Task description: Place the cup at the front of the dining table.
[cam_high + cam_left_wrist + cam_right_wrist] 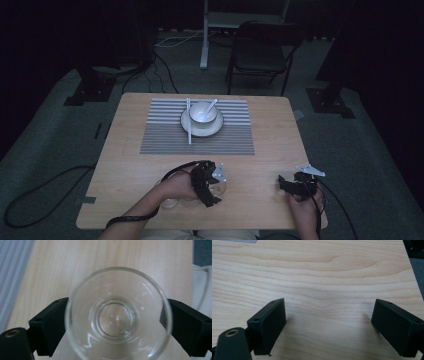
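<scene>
Gripping starts here: your left claw (117, 322) has its black jaws on either flank of a clear glass cup (118, 315), seen from above through its round mouth, and the pads look pressed against its wall. The cup stands at the near edge of the bench (260, 165), close to your body, and from the high view another clear glass or two seem to sit beside it under your left hand (177, 187), though the dim light makes that hard to count. Your right claw (328, 327) stands wide open, holding nothing, over bare wood at the near right.

By my reading you are at the very beginning: the cup is taken but not lifted, and carrying it toward the place setting is likely what remains.

That setting is a grey striped placemat (165, 140), woven-looking, bearing a white plate (187, 125), a glossy white bowl (202, 112) with a spoon (212, 104) in it, and pale chopsticks (189, 127). The bench is smooth, light wood with visible grain.
</scene>
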`<state>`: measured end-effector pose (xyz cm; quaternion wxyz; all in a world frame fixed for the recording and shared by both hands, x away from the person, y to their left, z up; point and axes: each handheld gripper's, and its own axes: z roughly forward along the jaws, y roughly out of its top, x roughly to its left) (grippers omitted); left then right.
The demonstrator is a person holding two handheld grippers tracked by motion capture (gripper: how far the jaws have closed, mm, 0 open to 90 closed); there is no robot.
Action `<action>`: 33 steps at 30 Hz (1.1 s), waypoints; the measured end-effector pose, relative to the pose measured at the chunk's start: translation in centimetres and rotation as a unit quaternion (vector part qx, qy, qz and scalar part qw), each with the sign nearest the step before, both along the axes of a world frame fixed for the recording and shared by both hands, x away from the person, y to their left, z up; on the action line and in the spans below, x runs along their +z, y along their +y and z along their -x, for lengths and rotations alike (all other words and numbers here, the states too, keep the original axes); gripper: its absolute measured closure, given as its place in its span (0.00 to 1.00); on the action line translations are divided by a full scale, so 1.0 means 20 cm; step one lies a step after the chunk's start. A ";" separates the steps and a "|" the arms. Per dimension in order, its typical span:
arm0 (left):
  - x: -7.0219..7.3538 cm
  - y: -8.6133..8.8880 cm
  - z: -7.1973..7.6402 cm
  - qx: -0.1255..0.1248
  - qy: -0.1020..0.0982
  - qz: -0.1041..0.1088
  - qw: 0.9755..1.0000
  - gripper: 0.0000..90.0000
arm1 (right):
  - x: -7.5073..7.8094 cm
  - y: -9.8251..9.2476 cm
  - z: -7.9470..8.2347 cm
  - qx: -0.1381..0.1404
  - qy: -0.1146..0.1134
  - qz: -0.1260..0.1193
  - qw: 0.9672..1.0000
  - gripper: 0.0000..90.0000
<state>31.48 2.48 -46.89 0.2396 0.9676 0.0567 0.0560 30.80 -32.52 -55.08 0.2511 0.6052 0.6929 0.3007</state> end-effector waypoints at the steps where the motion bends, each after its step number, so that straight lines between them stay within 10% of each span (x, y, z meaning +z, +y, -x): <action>1: 0.00 -0.01 0.00 -0.003 0.000 -0.003 1.000 0.14 | 0.00 0.00 0.00 0.000 0.000 0.000 1.000 0.13; 33: 0.04 0.01 -0.15 0.039 -0.005 0.012 0.999 0.20 | 0.00 0.00 0.00 0.000 0.000 0.000 1.000 0.13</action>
